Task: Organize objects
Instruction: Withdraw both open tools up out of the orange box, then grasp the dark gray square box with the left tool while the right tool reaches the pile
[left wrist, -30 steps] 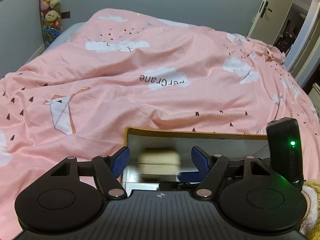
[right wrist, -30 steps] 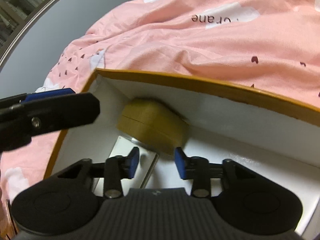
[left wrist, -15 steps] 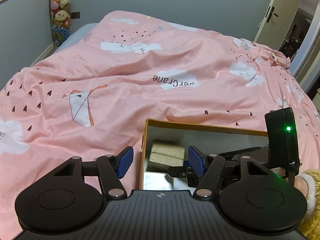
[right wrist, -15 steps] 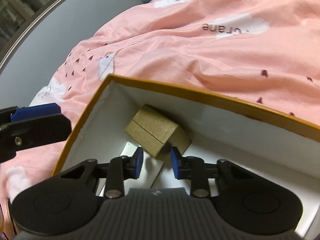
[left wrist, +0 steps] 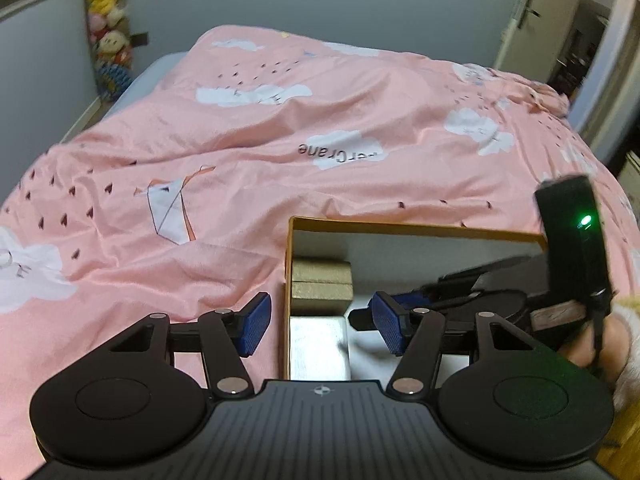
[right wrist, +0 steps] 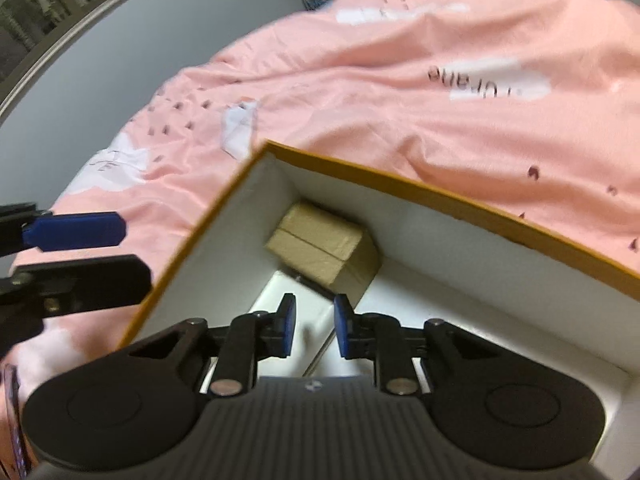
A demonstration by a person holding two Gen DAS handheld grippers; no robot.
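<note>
A pink duvet [left wrist: 280,152] with white clouds and small dark marks is covering the bed and filling most of both views. On it an open box [right wrist: 440,196], orange outside and white inside, is sitting with its far left corner facing the right wrist camera. Inside, a tan carton [right wrist: 324,248] is lying in that far left corner, touching or nearly touching the two walls, with a seam running along its top. Just in front of the carton a flat white item [left wrist: 318,340] is lying on the box floor; what it is cannot be told.

The left gripper [left wrist: 320,322] is hovering with its blue pads spread wide, straddling the box's left wall, one pad outside over the duvet and one inside, gripping nothing. The right gripper [right wrist: 314,326] is reaching into the box, its pads parted by a narrow gap and empty, just short of the carton and apart from it. In the left view, the right gripper [left wrist: 500,296] is showing as a dark blurred shape with a green light on its housing.
</note>
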